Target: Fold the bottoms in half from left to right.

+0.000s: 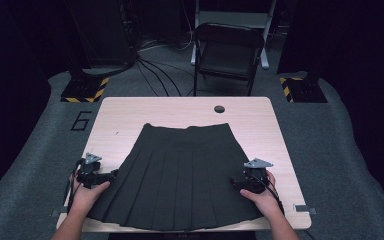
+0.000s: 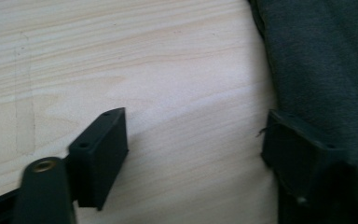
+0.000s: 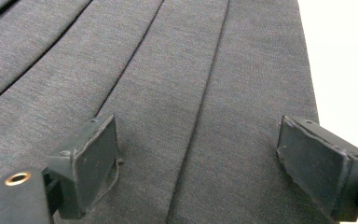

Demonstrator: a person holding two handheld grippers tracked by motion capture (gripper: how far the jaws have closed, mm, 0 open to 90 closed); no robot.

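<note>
Skirt [image 1: 180, 175] lies flat between left claw [image 1: 111, 174] and right claw [image 1: 236, 183]

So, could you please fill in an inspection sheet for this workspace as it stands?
Surface: pale wooden table, round hole near the far edge.
Job's things: dark pleated skirt lying flat, waistband away from the person.
Clutter: nothing seen.
Grippers: left tool open at the skirt's left edge, over bare wood; right tool open above the pleats near the right edge.
Cables: black cables on the floor behind the table.
Surroundings: folding chair, grey carpet, two striped stand bases.
</note>
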